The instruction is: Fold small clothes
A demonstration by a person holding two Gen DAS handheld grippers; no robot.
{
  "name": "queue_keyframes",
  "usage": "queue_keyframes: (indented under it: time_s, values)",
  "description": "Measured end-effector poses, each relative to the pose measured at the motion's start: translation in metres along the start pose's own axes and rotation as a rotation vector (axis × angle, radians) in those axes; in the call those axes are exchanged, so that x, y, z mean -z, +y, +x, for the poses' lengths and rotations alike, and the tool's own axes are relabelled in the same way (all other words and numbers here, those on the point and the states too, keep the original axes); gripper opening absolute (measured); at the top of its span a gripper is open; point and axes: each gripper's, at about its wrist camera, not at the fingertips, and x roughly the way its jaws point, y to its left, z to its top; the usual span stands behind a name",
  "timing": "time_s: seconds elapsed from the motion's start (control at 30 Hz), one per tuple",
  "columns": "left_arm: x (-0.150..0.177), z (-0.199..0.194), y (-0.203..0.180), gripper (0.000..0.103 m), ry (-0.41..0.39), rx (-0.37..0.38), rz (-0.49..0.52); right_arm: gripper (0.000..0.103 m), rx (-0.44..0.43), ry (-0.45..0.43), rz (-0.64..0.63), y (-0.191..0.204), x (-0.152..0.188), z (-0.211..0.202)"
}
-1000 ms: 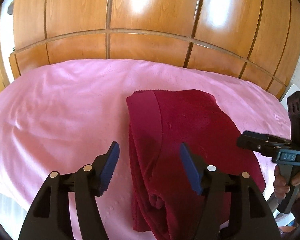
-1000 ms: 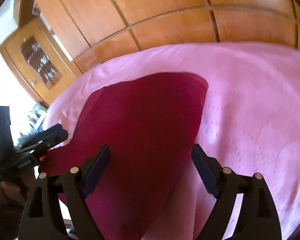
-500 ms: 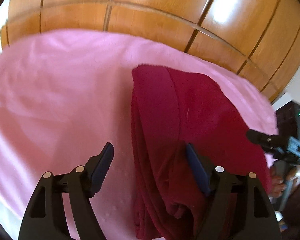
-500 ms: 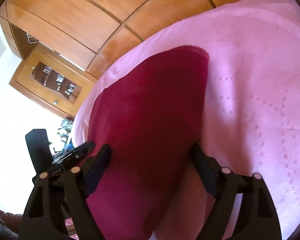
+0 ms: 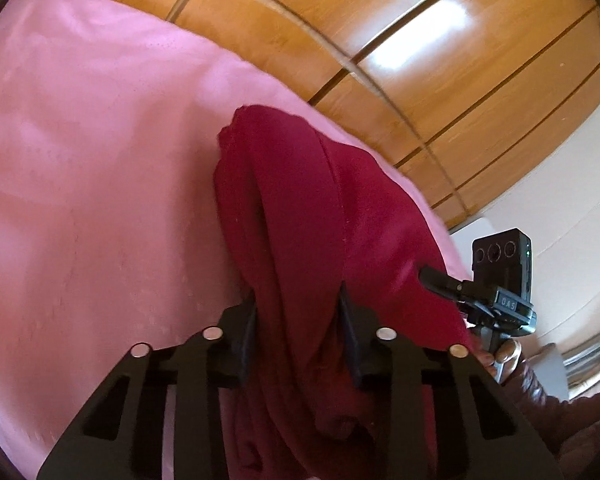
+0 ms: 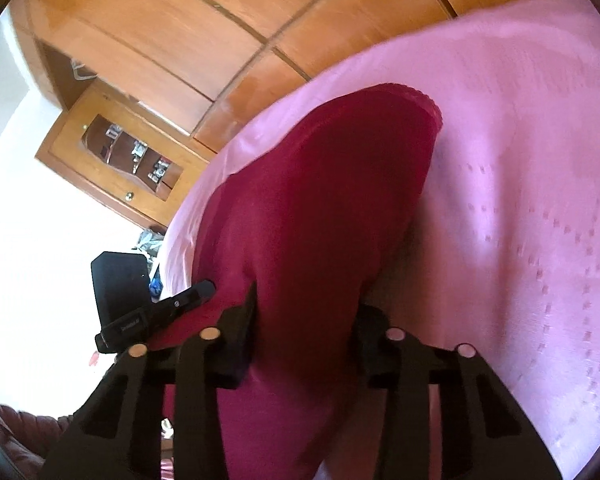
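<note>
A dark red garment [image 5: 308,200] [image 6: 320,200], folded lengthwise, lies on the pink bedspread [image 5: 100,160] [image 6: 520,160]. My left gripper [image 5: 298,316] is closing its jaws on the garment's near left end, and the bunched cloth fills the gap between its pads. At the near right end, my right gripper [image 6: 306,316] is closing too, with a thick fold of the cloth pinched between its pads. Each gripper also shows at the edge of the other's view: the right gripper [image 5: 440,276] and the left gripper [image 6: 204,288].
A wooden wardrobe front [image 5: 380,40] [image 6: 180,20] stands behind the bed. A small wooden cabinet with a glass door [image 6: 120,152] is at the left. A hand [image 5: 504,354] and brown sleeve [image 5: 560,412] hold the right gripper's handle. Bare bedspread lies on both sides of the garment.
Both grippers went from wide open around the garment's near end to closed in on it. The left gripper dropped lower and tilted, and the cloth has bunched up between both pairs of pads.
</note>
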Motion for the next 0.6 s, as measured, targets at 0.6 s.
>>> queue_keyframes:
  time_s: [0.6]
  values:
    - [-0.088, 0.154, -0.156, 0.031, 0.091, 0.177, 0.223, 0.035, 0.265, -0.306, -0.031, -0.057, -0.061, -0.156]
